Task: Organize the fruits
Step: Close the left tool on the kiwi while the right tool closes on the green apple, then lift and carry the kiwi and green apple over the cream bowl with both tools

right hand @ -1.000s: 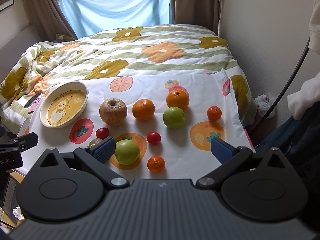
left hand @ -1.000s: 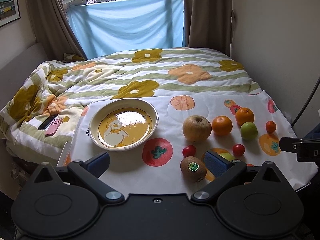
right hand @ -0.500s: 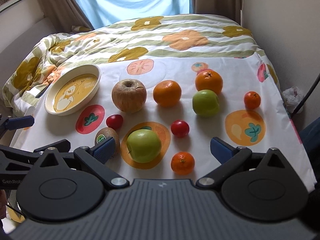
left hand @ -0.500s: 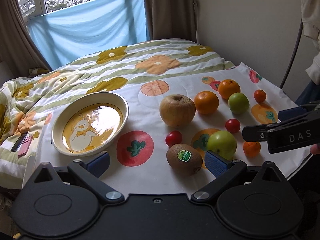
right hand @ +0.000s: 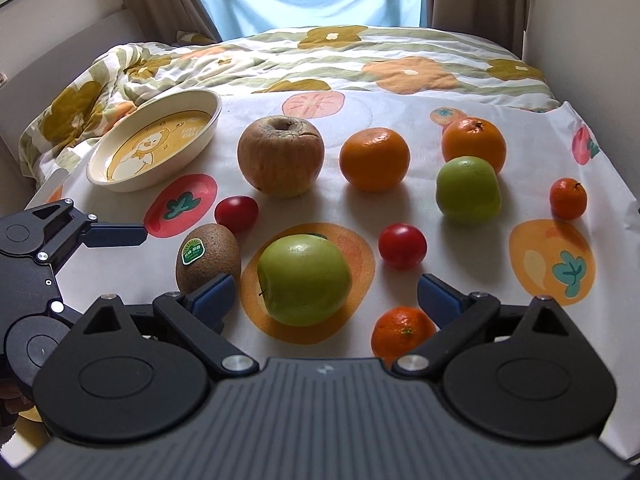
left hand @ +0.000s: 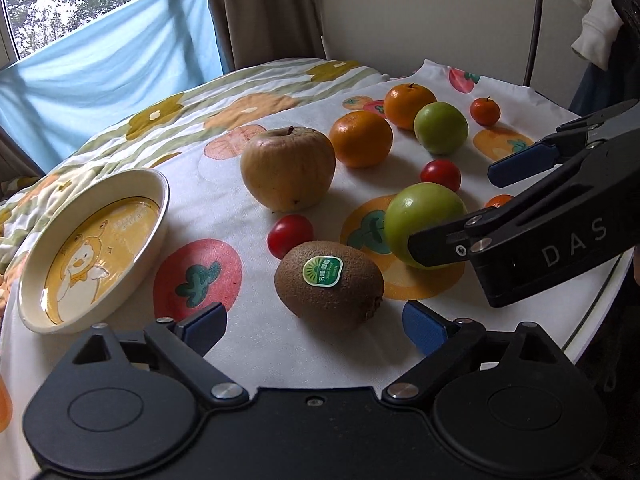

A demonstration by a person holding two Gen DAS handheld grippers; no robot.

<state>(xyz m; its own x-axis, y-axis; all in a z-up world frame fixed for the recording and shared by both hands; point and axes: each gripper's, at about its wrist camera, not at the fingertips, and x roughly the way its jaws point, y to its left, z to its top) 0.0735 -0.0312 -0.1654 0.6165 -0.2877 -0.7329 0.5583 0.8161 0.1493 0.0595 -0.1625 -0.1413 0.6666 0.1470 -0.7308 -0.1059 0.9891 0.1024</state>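
A brown kiwi [left hand: 328,284] with a green sticker lies on the fruit-print cloth between the fingertips of my left gripper [left hand: 316,320]. Its jaws are closing, and the pads are still clear of the kiwi. My right gripper [right hand: 326,294] stands open around a big green apple [right hand: 304,280], with gaps on both sides. A wrinkled brown apple [left hand: 288,168], two oranges [right hand: 374,158], a second green apple [right hand: 468,190], two cherry tomatoes [right hand: 402,246] and two small mandarins [right hand: 402,332] lie around them. A cream duck plate [left hand: 160,216] sits to the left with nothing in it.
Beyond the cloth [right hand: 400,208] lies a flowered quilt [right hand: 340,60], with a window, a blue sheet and curtains behind it. A wall closes the right side. The cloth's near right edge [left hand: 600,280] drops off. A white garment [left hand: 596,20] hangs at the upper right.
Both grippers have come down and closer to the fruit. The left one has rolled and now straddles the kiwi, its fingers slightly narrower. The right one now straddles the big green apple.
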